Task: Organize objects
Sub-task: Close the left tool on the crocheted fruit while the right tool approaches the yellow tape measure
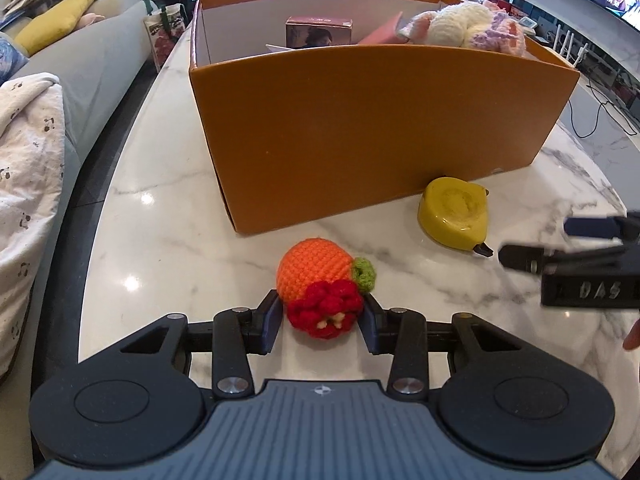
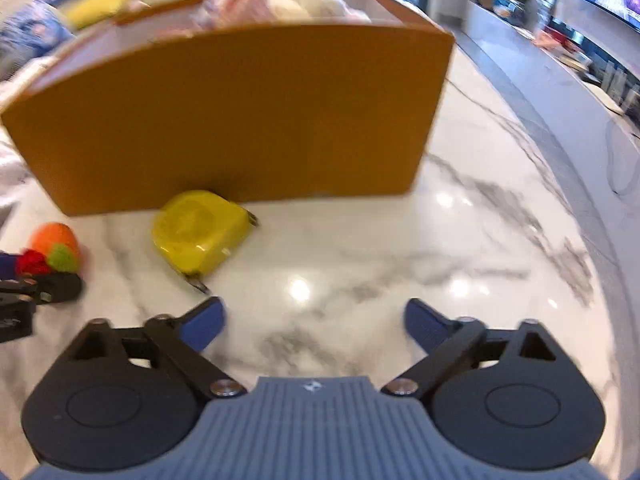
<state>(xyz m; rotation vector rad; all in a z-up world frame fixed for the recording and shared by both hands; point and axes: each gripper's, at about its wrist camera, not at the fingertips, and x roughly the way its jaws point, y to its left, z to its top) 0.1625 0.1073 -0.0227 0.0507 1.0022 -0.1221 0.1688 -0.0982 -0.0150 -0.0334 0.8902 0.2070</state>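
A crocheted orange toy (image 1: 316, 276) with a red flower and green leaf lies on the marble table (image 1: 160, 220). My left gripper (image 1: 322, 322) has its pads on both sides of the red flower end, closed against it. A yellow tape measure (image 1: 454, 212) lies by the front wall of the orange box (image 1: 360, 128). My right gripper (image 2: 314, 324) is open and empty above bare marble, right of the tape measure (image 2: 200, 234). The toy also shows at the left edge of the right wrist view (image 2: 54, 248).
The orange box (image 2: 240, 112) holds a small printed carton (image 1: 318, 34), pink items and crocheted yarn pieces (image 1: 468, 26). A sofa with a yellow cushion (image 1: 56, 20) runs along the left. A shelf and screen stand at the right.
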